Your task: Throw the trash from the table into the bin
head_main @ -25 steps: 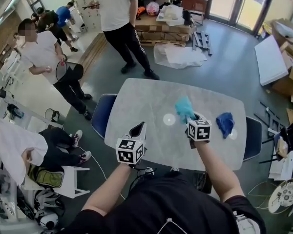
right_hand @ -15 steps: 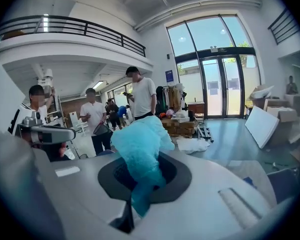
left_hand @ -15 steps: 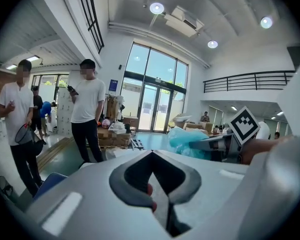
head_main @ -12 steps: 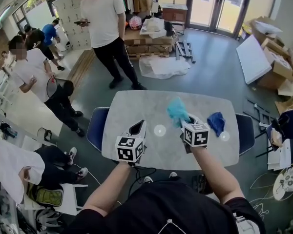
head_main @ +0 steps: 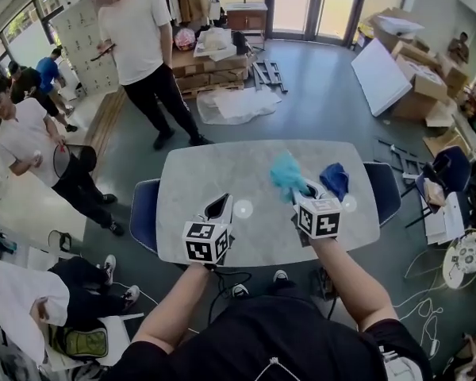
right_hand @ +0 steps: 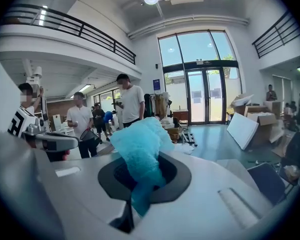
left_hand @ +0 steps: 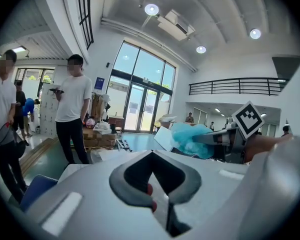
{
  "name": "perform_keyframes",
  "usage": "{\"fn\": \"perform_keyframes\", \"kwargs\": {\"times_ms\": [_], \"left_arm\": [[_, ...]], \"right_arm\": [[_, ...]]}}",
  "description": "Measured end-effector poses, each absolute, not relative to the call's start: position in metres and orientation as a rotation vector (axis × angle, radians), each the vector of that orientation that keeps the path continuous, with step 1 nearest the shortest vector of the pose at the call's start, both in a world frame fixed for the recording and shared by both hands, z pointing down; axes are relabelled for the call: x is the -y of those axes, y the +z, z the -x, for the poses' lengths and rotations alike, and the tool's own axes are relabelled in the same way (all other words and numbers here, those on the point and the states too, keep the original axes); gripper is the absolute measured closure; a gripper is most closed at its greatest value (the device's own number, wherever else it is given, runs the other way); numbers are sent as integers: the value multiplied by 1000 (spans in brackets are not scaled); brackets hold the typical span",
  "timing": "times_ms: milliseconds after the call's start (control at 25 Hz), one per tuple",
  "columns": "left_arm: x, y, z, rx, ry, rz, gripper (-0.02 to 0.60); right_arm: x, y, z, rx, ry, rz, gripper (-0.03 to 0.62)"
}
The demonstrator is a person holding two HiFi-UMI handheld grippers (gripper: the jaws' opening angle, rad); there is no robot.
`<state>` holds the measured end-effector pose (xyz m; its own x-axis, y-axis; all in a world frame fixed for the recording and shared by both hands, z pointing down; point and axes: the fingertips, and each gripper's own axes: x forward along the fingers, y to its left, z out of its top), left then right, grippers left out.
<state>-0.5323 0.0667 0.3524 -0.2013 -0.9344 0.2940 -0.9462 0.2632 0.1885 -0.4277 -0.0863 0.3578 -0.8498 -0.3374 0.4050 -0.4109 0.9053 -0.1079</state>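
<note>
**Table station: one wad in your grip, one left on the top**

1. Table (head_main: 214, 173): pale top with rounded corners, lying under both of your grippers. It sits a little further left in the head view than a second ago, and more of the room shows on the right.
2. Standing person (head_main: 140, 46): white shirt, dark trousers, on the floor beyond the table's far left corner. This person has slid from the top middle of the head view to its upper left.
3. Blue chairs: one at the table's left end (head_main: 144, 213), one at its right end (head_main: 385, 189), both pushed up against it.
4. Cardboard boxes (head_main: 419, 70) and a white panel (head_main: 378, 74): on the floor at far right, well apart from the table.
5. Your left gripper (head_main: 220, 206): jaws meet at the tips with nothing between them. You hold it over the table's near left part. Its cube shows black-and-white square markers.
6. Your right gripper (head_main: 301, 189): jaws pressed onto the light-blue wad (head_main: 285, 171), as a second ago. The wad stands up out of them, raised above the table.
7. Dark blue wad (head_main: 334, 178): lying on the table just beside your right gripper, on its right.
</note>
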Motion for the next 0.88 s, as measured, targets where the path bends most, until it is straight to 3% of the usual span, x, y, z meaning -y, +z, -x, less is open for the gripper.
{"fn": "perform_keyframes", "kwargs": {"times_ms": [880], "left_arm": [[11, 354, 404, 2067, 70, -1894, 581]], "right_arm": [[121, 351, 268, 2689, 263, -753, 554]]}}
